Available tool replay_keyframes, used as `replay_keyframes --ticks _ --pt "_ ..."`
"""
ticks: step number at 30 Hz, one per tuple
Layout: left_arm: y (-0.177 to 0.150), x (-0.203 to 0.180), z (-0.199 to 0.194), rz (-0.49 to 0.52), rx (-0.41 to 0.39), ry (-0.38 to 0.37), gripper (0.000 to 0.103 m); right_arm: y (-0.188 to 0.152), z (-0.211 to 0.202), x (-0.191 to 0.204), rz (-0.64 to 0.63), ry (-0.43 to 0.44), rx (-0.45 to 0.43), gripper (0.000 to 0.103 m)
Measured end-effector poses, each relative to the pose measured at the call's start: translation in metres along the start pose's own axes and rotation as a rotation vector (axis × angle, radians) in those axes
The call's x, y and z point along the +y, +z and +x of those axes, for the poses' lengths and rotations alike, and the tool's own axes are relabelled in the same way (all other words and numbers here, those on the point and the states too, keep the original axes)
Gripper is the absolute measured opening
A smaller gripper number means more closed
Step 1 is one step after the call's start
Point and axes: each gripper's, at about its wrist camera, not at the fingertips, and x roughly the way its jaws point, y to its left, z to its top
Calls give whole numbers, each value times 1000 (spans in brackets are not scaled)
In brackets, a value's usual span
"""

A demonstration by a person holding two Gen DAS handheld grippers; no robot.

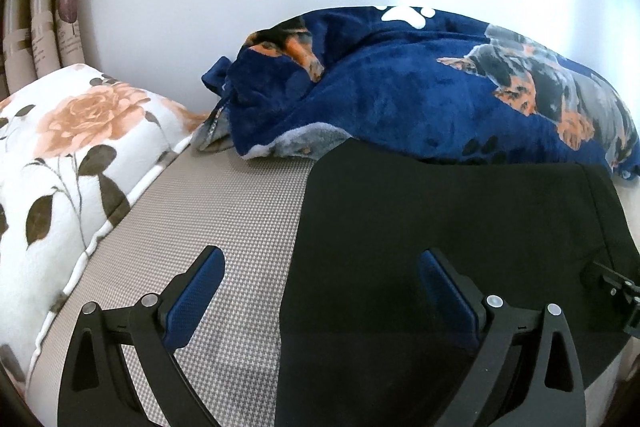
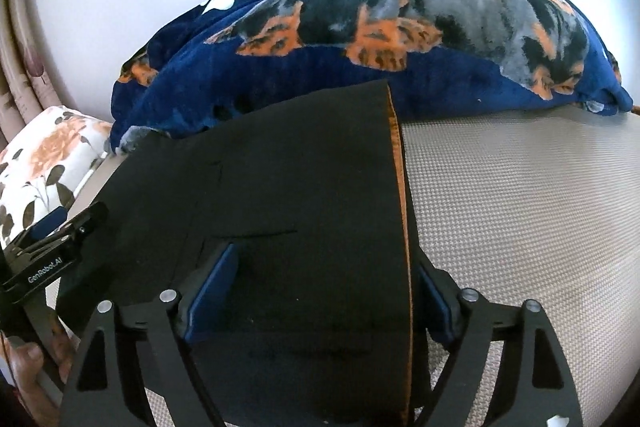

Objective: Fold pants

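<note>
The black pants (image 1: 448,235) lie flat on a beige woven mattress (image 1: 224,219). My left gripper (image 1: 320,267) is open, its fingers straddling the pants' left edge, one over the mattress, one over the cloth. In the right wrist view the pants (image 2: 288,187) show an orange-brown strip along their right edge. My right gripper (image 2: 326,273) is open, its blue pads on either side of the pants' right portion, the cloth lying between them. The left gripper (image 2: 60,235) shows at the left of the right wrist view. The right gripper's tip (image 1: 616,287) shows at the right of the left wrist view.
A navy fleece blanket with dog prints (image 1: 420,83) is heaped along the white wall behind the pants. A white pillow with orange roses (image 1: 68,163) lies at the left. Curtains (image 1: 44,27) hang at the far left. Bare mattress (image 2: 520,207) extends right of the pants.
</note>
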Motion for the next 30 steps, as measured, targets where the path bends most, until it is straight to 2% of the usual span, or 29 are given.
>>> replay_keyframes --ticks 14,16,18,19,21,24,28,30 --pt "1 -1 -5 3 -29 24 100 2 11 6 -20 -12 44 93" --pt "0 -1 -11 0 -52 44 100 3 15 6 -17 -3 60 93" --pt "-2 0 -19 7 -62 97 100 3 14 8 -25 -14 61 93" --pt "-3 2 -28 5 -59 129 100 2 11 9 -31 -27 59 93" --pt "-6 8 -52 -26 -80 103 100 -1 -2 8 -13 -57 69 94" --pt "-9 13 -104 -50 -153 77 101 -14 -49 5 50 -20 -5 94" --pt "-12 5 -179 -8 -252 76 103 -43 -119 3 89 43 -74 95" --pt "-14 0 -218 11 -316 100 103 -61 -153 3 96 70 -100 96"
